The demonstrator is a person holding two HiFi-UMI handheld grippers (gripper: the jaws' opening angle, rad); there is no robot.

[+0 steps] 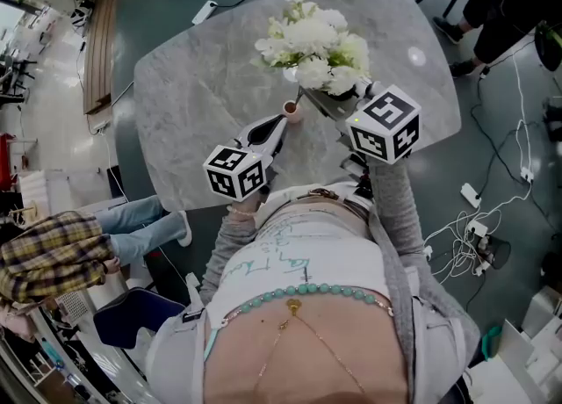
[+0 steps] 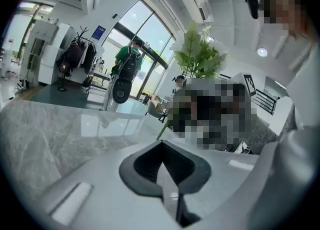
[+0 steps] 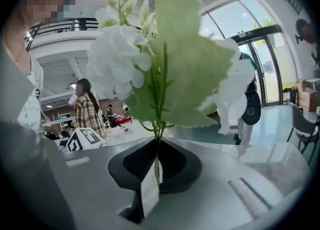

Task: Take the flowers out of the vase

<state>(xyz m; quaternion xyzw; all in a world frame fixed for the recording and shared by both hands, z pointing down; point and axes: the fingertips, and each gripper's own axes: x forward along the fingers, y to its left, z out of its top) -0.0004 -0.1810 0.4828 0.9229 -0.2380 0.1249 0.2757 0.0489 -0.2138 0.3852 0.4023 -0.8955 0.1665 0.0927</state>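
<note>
A bunch of white flowers (image 1: 312, 42) with green leaves hangs over the far middle of the marble table (image 1: 189, 104). My right gripper (image 1: 327, 99) is shut on its stems just below the blooms. The right gripper view shows the thin green stems (image 3: 158, 146) pinched between the pads, with flowers (image 3: 120, 59) filling the view above. A small pinkish vase (image 1: 292, 112) stands on the table just left of that grip. One stem slants down toward its mouth; I cannot tell whether it is still inside. My left gripper (image 1: 281, 123) is shut, tips right beside the vase. In the left gripper view (image 2: 167, 174) the vase is hidden.
The table's near edge runs just in front of my body. On the floor to the right lie cables and a power strip (image 1: 471, 193). A person sits at the far right (image 1: 505, 7). Someone in a plaid shirt (image 1: 53, 257) is at the lower left.
</note>
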